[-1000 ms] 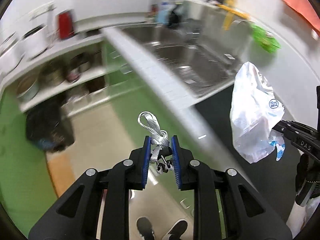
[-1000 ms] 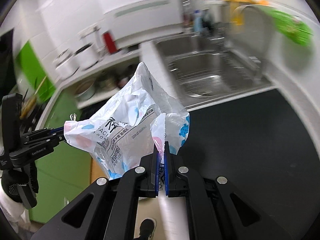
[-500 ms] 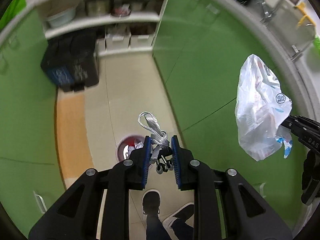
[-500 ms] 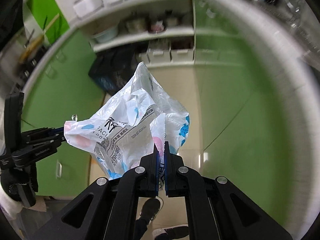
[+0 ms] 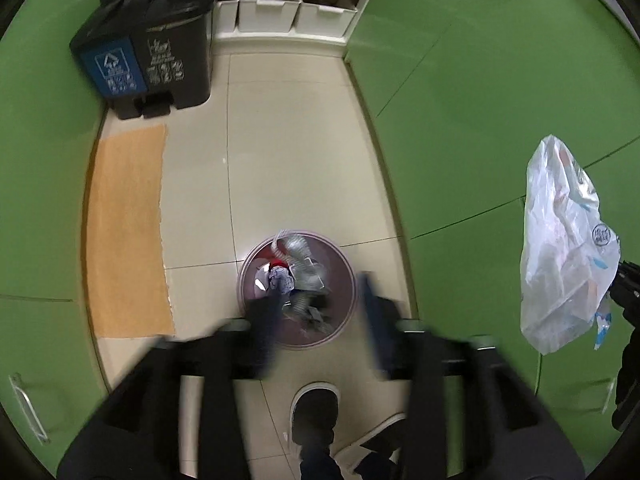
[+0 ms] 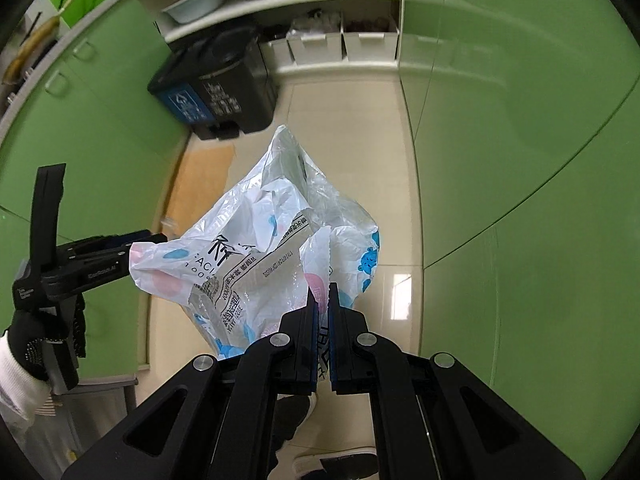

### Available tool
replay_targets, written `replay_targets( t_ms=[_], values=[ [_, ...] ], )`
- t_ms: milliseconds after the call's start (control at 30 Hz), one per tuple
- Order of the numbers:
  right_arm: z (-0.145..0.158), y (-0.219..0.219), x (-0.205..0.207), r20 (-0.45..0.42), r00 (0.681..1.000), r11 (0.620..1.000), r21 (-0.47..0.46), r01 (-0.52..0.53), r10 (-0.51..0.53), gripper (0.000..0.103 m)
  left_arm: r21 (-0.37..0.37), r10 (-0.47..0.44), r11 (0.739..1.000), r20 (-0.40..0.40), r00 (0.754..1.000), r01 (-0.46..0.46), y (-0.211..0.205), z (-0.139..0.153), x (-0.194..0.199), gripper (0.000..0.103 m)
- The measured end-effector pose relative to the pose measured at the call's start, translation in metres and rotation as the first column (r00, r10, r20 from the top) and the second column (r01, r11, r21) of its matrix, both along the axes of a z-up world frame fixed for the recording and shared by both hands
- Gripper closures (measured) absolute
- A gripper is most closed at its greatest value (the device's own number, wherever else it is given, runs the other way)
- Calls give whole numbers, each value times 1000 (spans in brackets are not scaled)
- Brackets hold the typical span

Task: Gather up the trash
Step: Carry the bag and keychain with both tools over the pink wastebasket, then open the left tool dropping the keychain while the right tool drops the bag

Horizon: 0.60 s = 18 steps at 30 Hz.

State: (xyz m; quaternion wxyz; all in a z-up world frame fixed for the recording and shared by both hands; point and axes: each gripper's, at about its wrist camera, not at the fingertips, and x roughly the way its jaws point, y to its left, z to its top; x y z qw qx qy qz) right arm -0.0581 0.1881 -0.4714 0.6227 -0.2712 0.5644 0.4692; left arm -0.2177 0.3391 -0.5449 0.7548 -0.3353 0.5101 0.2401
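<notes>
My left gripper (image 5: 320, 304) is open and motion-blurred, directly above a small round trash bin (image 5: 344, 280) on the floor. A grey strap with a metal clip (image 5: 300, 268) is in the air over the bin's mouth, between the spread fingers, above crumpled trash. My right gripper (image 6: 323, 300) is shut on a white printed plastic bag (image 6: 260, 248), which hangs out in front of it. The bag also shows at the right in the left wrist view (image 5: 564, 248). The left gripper appears at the left of the right wrist view (image 6: 100, 252), beside the bag.
A black and blue double pedal bin (image 5: 148, 52) stands at the far end of the floor, under shelves with white boxes (image 5: 268, 12). Green cabinet doors (image 5: 480, 100) line both sides. An orange mat (image 5: 124, 232) lies at the left. My shoes (image 5: 316, 412) are below.
My left gripper has opened and let go of the grey strap, which is dropping at the bin. Both views have tilted down toward the floor. The right gripper still holds the bag.
</notes>
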Motion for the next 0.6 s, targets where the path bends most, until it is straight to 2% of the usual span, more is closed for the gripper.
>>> replay_targets(
  t_ms=[33,133,267,400,600],
  values=[
    [-6,1,-1,-3,1000,1000,-6,0,0,100,-4,4,1000,9,1000,-4,2,-5,-2,22],
    [-17,6,-6,-9,1000,1000,-21,-9,9,100,-10,5,1000,8,1000,-5,9,-17,-6,17],
    [-29,19,-14,-23,999,999,-38,-35,34,100,-10,45,999,4,999,-45,21,-16,-16,5],
    [-37,37,-27,-43,997,997,-35,-68,67,100,11,73,997,9,997,-73,35,-1,-27,3],
    [-66,65,-51,-83,989,991,-46,-128,124,100,62,121,991,16,993,-122,55,17,-47,3]
  ],
)
